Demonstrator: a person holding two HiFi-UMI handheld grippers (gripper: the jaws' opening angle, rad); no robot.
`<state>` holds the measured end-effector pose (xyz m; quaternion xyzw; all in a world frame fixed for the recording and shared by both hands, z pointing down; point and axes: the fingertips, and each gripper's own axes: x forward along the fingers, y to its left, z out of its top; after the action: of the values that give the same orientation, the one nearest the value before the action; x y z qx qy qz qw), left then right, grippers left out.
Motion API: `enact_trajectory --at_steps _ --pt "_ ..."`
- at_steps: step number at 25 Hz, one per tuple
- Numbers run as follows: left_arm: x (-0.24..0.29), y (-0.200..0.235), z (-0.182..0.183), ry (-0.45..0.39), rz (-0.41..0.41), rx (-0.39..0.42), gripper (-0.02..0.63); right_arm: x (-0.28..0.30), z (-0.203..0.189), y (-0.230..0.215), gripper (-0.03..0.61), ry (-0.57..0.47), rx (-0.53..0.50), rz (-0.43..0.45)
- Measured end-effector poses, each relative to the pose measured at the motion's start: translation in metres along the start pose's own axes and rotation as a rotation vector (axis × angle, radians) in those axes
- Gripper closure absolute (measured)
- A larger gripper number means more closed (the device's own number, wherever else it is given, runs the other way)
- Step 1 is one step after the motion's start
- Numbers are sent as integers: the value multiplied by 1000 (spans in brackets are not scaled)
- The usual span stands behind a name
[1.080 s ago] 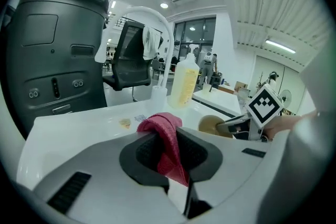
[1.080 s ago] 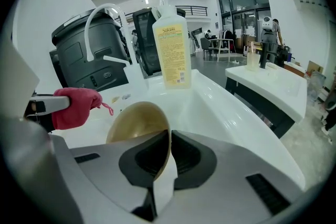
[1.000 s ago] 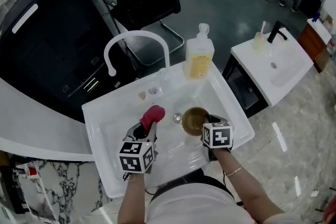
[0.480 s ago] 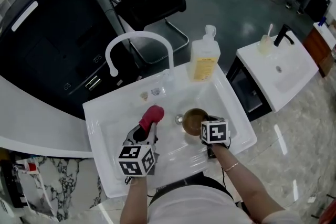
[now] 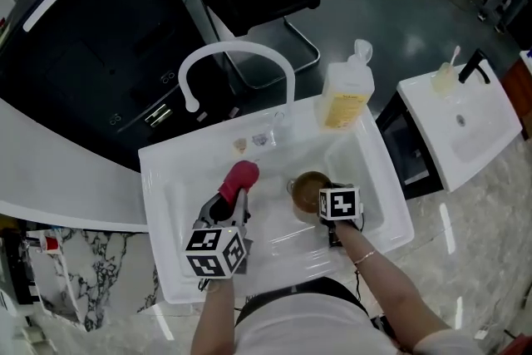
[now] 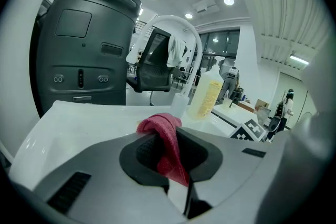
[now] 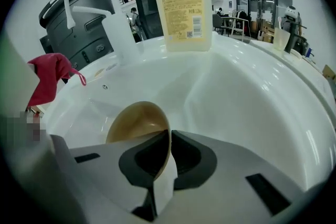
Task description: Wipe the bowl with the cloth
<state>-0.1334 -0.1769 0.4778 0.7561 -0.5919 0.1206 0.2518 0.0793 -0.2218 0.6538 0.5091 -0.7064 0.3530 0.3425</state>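
Jaws of your right gripper (image 7: 169, 134) clamping rim of one brown bowl (image 7: 135, 122), holding it tilted inside white sink (image 5: 163, 179); jaws of your left gripper (image 6: 176, 139) pinching one red cloth (image 6: 159, 126), hovering just left of bowl, not touching it. One faucet (image 5: 237, 54), one soap bottle (image 5: 345, 100) standing at sink's back edge; one smaller sink (image 5: 461, 116) sitting apart, off to right
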Motion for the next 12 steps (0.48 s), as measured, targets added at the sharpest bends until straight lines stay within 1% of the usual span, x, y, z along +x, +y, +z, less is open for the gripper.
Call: enact_trajectory --at_steps 12 --pt "1 15 -3 3 75 -33 554 51 -17 -5 561 92 -8 33"
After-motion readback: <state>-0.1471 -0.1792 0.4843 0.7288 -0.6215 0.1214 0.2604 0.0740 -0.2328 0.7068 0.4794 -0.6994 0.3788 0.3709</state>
